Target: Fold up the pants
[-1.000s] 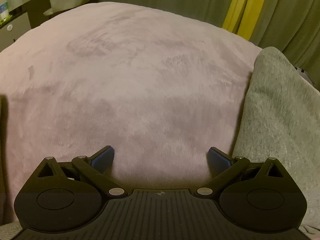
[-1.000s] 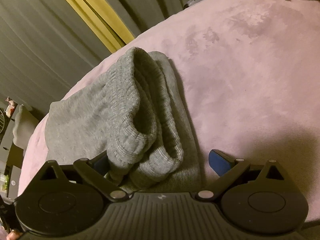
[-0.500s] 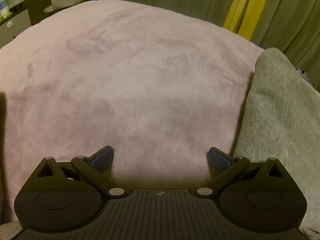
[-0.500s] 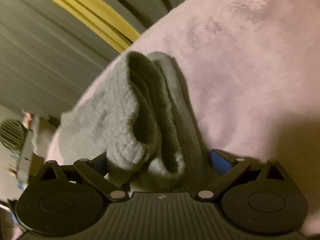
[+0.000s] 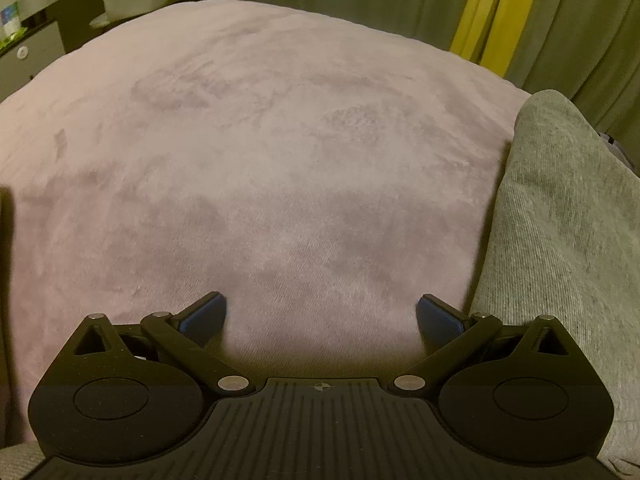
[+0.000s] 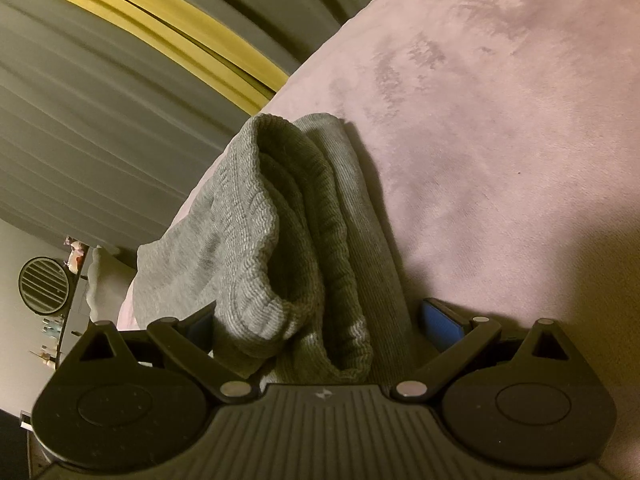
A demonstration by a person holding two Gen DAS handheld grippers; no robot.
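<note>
Left gripper (image 5: 320, 316) low over a pink plush blanket (image 5: 260, 160), jaws spread wide, nothing between the blue pads (image 5: 204, 314). Grey knit pants (image 5: 568, 248) heaped at right, just beside the right pad. Yellow-striped curtain (image 5: 492, 12) far right.

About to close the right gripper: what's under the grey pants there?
The grey pants lie on the pink blanket, bunched between the open right gripper fingers. Whatever lies under the folds is covered.
</note>
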